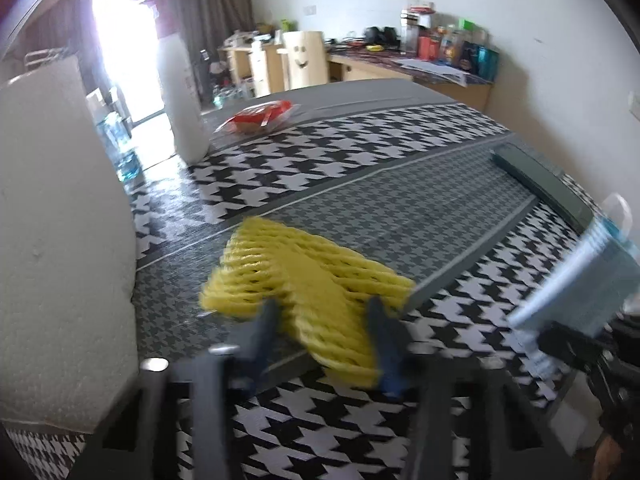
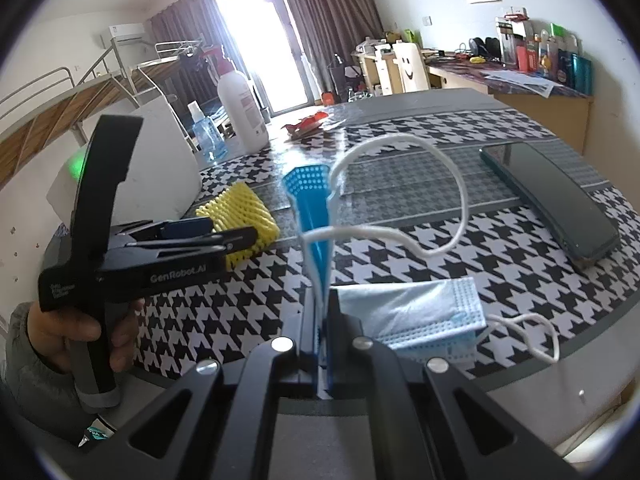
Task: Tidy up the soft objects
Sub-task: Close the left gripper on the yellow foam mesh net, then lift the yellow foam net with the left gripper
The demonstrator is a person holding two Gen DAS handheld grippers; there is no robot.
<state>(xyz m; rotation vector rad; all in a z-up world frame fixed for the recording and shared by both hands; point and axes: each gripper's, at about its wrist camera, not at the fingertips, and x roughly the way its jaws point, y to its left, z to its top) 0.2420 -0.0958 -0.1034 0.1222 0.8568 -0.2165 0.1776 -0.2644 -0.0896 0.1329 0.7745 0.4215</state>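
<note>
At lower centre of the left wrist view, the left gripper is pinching the yellow foam net on the checked table, while the right gripper is clamping a blue face mask, apparently for sorting both.

Foam net lies on the table, phone far right.

One foam net, one mask, one phone.
</note>
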